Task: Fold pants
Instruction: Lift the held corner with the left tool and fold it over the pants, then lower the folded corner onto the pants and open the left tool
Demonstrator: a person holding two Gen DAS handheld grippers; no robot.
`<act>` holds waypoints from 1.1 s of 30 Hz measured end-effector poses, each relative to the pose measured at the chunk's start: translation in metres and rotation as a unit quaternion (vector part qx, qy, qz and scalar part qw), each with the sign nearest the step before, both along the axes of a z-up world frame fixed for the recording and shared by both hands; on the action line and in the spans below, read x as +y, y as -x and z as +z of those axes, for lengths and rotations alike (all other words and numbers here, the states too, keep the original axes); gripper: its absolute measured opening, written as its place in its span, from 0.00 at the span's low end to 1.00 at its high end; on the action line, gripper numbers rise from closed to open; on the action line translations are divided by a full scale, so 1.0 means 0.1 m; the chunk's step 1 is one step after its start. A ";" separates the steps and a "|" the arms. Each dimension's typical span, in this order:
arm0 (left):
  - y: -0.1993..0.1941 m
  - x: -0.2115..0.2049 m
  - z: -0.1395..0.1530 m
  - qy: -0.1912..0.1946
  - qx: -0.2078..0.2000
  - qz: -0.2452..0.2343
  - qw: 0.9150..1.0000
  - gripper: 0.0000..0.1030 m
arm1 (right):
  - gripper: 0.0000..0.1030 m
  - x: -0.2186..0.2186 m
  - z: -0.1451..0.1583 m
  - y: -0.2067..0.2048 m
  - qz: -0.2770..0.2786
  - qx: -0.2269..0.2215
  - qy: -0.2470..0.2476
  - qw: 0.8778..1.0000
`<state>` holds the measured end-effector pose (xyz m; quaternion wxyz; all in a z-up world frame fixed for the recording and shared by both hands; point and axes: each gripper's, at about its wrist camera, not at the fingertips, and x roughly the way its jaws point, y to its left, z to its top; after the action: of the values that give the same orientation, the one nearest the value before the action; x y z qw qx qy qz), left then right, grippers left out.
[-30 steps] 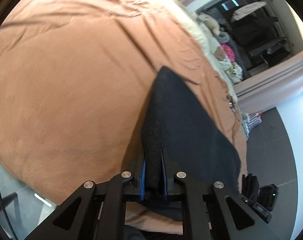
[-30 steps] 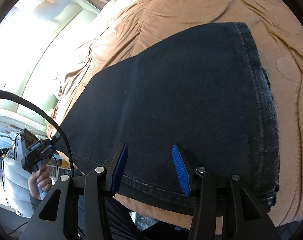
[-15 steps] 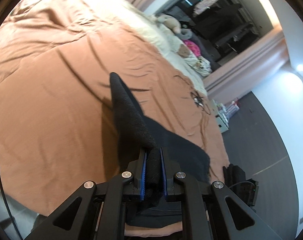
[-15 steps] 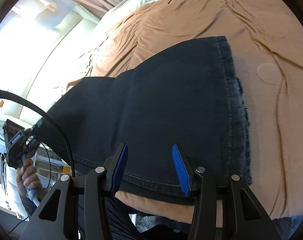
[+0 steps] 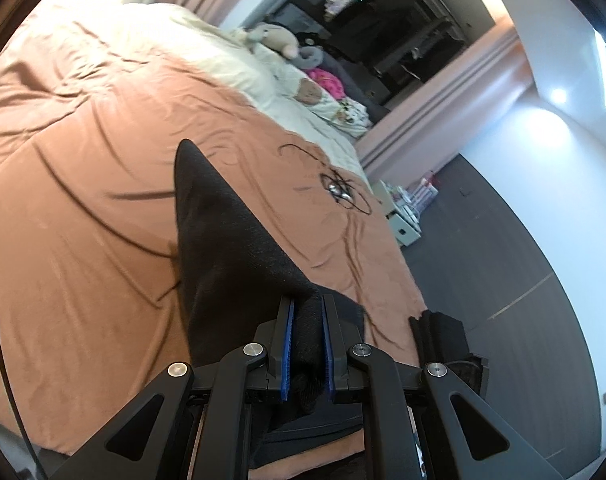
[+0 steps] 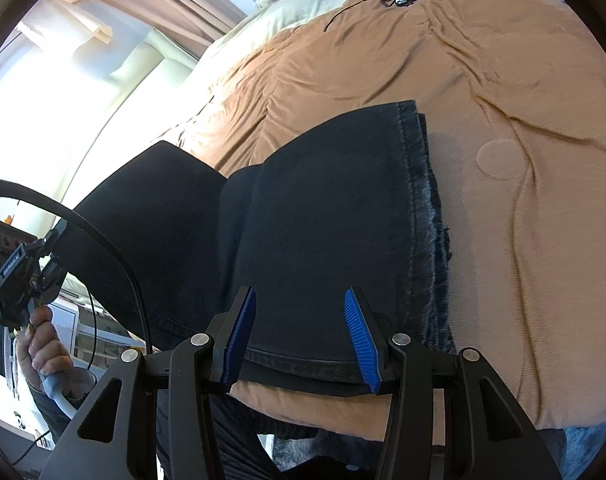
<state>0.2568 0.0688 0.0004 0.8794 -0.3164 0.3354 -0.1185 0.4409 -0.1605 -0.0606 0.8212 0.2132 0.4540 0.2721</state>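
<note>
One pair of dark denim pants lies on the bed, and two tools work on it. The left tool is clamped narrow on a bunched end of the fabric, which rises ahead of its blue pads as a lifted, pointed flap standing clear of the orange cover. In the right wrist view that same lifted section hangs up and to the left, toward the hand that grips the left tool's handle, while the rest of the pants lies flat directly in front of the right tool. The right tool stands about half open and holds nothing; the near seamed edge of the flat part runs crosswise just ahead of and below its pads, with the frayed hem to its right. The long axis of the pants thus runs left to right across the right tool, and the left tool, already holding the free end, is the one placed to carry it over toward the hem. A tangle of black cable lies farther ahead on the bed, well apart from the pants.
</note>
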 end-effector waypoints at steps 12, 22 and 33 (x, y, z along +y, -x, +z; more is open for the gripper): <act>-0.27 -0.58 0.17 -0.024 -0.003 -0.051 0.998 0.12 | 0.43 -0.36 -0.04 0.08 -0.016 -0.014 -0.029 0.999; -0.55 -1.22 0.12 -0.047 0.012 -0.108 0.993 0.12 | 0.43 -0.79 -0.14 0.21 -0.040 -0.021 -0.062 0.997; -0.65 -1.94 -0.26 -0.041 0.054 -0.187 0.980 0.12 | 0.43 -1.06 -0.25 0.25 -0.052 -0.016 -0.085 0.995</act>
<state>0.3222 -0.1249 -0.0257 0.8347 -0.2175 0.4399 -0.2499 0.4158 -0.2661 -0.0856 0.8206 0.3008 0.4043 0.2696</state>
